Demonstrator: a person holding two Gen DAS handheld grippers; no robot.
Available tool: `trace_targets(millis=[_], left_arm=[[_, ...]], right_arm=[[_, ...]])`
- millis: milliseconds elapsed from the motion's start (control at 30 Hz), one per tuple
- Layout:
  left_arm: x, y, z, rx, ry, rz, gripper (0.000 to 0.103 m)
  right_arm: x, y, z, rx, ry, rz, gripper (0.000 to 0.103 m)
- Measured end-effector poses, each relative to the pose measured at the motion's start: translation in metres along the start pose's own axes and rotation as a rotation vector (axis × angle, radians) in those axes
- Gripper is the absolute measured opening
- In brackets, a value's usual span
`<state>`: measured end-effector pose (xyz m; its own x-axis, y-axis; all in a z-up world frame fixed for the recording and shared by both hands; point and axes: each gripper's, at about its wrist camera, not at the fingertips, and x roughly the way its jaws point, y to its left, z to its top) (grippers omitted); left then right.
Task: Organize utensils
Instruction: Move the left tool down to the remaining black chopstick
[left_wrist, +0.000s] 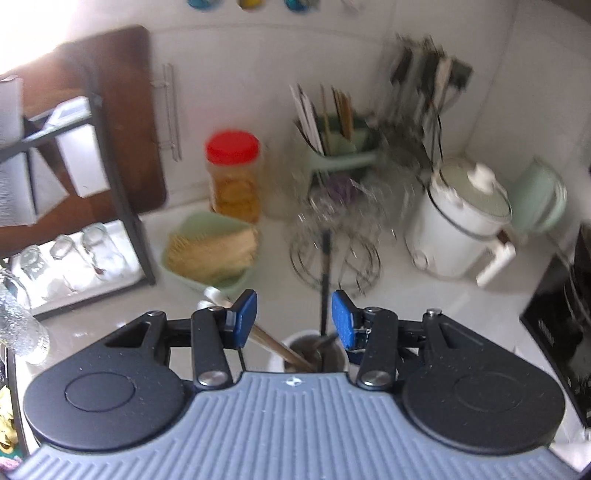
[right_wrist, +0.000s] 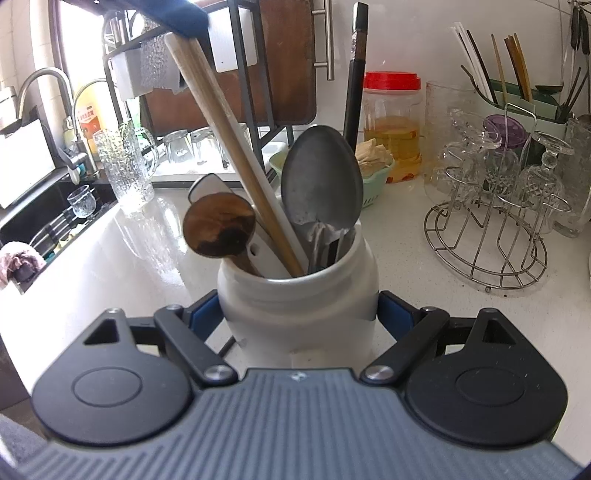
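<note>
Utensils (right_wrist: 273, 206) stand bunched in a white crock (right_wrist: 299, 299) on the pale counter (right_wrist: 424, 258), and the right gripper (right_wrist: 299, 314) has that crock squarely between its jaws, a blue pad pressed on each flank.

Far left in the right wrist view, a sink (right_wrist: 48, 218) with two curved taps, then a textured glass jug (right_wrist: 125, 166) at the counter's edge. Next, a black rack (right_wrist: 258, 122) over upturned glasses. In the crock itself, left to right: a round wooden spoon (right_wrist: 218, 225), a white spatula (right_wrist: 207, 184) behind it, a long wooden handle (right_wrist: 236, 155) leaning up-left, a dull metal spoon (right_wrist: 321, 181) bowl-up, and a black handle (right_wrist: 354, 92) rising straight. At the top of the wooden handle sits a blue pad of the other tool, blurred; whether it touches I cannot tell.

Further right, a green basket (right_wrist: 376, 181) of pale sticks, a red-lidded jar (right_wrist: 391, 125), a wire stand (right_wrist: 487, 236) carrying stemmed glasses, and a green holder (right_wrist: 524, 107) of chopsticks by the wall.

Over to the left wrist view, blurred: the left gripper (left_wrist: 294, 319) hangs above the crock (left_wrist: 314, 354), jaws spread, nothing pinched, the wooden handle (left_wrist: 273, 345) passing beside its left pad and the black handle (left_wrist: 325, 280) in the gap. A white cooker (left_wrist: 461, 229) sits far right.
</note>
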<state>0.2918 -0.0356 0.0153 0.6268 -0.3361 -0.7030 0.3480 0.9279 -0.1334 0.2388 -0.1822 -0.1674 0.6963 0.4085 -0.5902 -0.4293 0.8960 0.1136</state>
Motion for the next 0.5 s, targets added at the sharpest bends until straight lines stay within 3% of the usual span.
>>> trace_targets(millis=[267, 500], left_arm=[[-0.034, 0.048, -0.01, -0.102, -0.126, 0.09, 0.051], [-0.03, 0.083, -0.038, -0.193, -0.105, 0.164, 0.051]], right_arm=[[0.0, 0.002, 0.0, 0.023, 0.006, -0.019, 0.091], [-0.003, -0.001, -0.002, 0.056, 0.001, -0.054, 0.091]])
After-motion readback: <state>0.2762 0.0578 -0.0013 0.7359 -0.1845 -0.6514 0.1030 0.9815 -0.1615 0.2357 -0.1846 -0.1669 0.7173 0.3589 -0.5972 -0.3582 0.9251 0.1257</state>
